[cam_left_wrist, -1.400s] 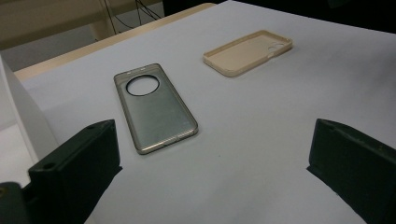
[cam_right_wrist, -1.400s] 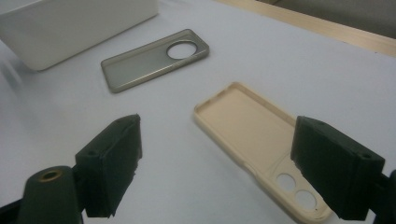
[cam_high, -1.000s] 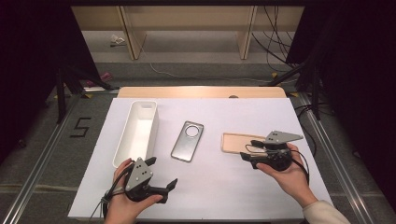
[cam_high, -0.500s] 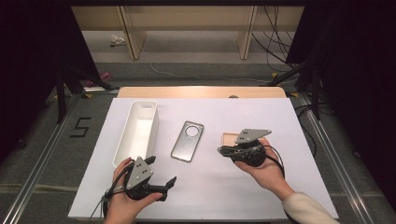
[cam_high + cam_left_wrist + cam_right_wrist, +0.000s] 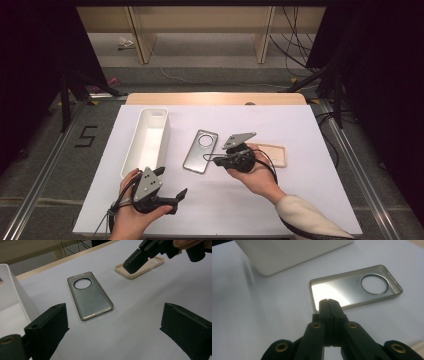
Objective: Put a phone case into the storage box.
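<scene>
- Near the middle of the white table sheet, the smoky translucent phone case is lying flat, long axis running away from the person
- Just beside its near right edge, the right gripper is hovering, jaws having just been closing, now pressed together on nothing
- Farther off, the left gripper is resting, jaws standing wide apart

I count two phone cases on my surface, one grey case and one beige case, plus a single white tray. Two grippers too.

A black digit "5" on the grey floor, left of the counter, no other readable text
</scene>
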Tool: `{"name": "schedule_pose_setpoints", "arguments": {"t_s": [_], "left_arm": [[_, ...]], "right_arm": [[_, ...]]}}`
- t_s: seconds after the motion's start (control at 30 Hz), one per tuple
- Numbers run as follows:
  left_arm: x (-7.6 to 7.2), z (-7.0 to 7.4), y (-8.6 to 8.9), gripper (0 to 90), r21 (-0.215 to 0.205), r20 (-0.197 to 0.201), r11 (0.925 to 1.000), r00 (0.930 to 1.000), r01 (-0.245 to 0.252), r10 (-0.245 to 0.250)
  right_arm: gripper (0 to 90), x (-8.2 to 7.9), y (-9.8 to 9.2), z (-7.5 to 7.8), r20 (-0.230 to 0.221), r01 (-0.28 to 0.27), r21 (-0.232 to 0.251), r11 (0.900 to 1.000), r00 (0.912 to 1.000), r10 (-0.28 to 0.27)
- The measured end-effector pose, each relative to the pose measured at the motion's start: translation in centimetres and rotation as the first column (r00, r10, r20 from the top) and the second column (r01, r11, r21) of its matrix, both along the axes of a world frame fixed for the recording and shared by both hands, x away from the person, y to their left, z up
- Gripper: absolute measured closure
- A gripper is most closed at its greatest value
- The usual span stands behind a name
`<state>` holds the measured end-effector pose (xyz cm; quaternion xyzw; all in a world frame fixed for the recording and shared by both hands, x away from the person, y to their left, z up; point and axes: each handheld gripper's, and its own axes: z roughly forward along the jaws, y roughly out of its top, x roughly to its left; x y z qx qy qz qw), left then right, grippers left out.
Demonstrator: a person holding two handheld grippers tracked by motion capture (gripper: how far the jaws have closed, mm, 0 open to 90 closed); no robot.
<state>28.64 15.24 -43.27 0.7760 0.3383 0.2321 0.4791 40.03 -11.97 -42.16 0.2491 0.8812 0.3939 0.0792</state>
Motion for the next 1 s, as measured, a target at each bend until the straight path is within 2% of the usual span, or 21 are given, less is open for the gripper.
{"name": "schedule_pose_setpoints", "arguments": {"t_s": [0.1,0.13,0.33,0.5,0.73,1.0], "left_arm": [[0.0,0.0,0.0,6.6,-0.001,0.000,1.0000,1.0000,0.001,-0.001],[0.1,0.0,0.0,6.6,-0.001,-0.001,1.0000,1.0000,0.001,-0.001],[0.0,0.0,0.1,6.6,0.003,0.001,1.0000,1.0000,0.004,-0.004],[0.0,-0.1,0.2,6.6,0.010,-0.001,0.9999,1.0000,0.008,-0.008],[0.0,-0.2,0.2,6.6,0.011,-0.006,0.9999,0.9999,0.010,-0.010],[0.0,-0.2,0.3,6.6,0.021,-0.005,0.9997,0.9999,0.012,-0.012]], "right_arm": [[90.0,0.3,0.8,-0.3,-0.007,-0.012,-0.009,1.000,0.9999,0.012],[90.0,0.6,1.7,-0.6,-0.021,-0.014,-0.018,1.000,0.9997,0.013],[90.0,1.2,3.3,-1.3,-0.031,-0.023,-0.042,0.999,0.9993,0.022],[90.0,1.7,3.9,-1.6,-0.044,-0.021,-0.053,0.998,0.9989,0.019],[90.0,2.5,5.1,-2.9,-0.080,-0.016,-0.099,0.995,0.9968,0.008],[90.0,2.9,5.9,-4.0,-0.094,-0.023,-0.136,0.990,0.9955,0.011]]}}
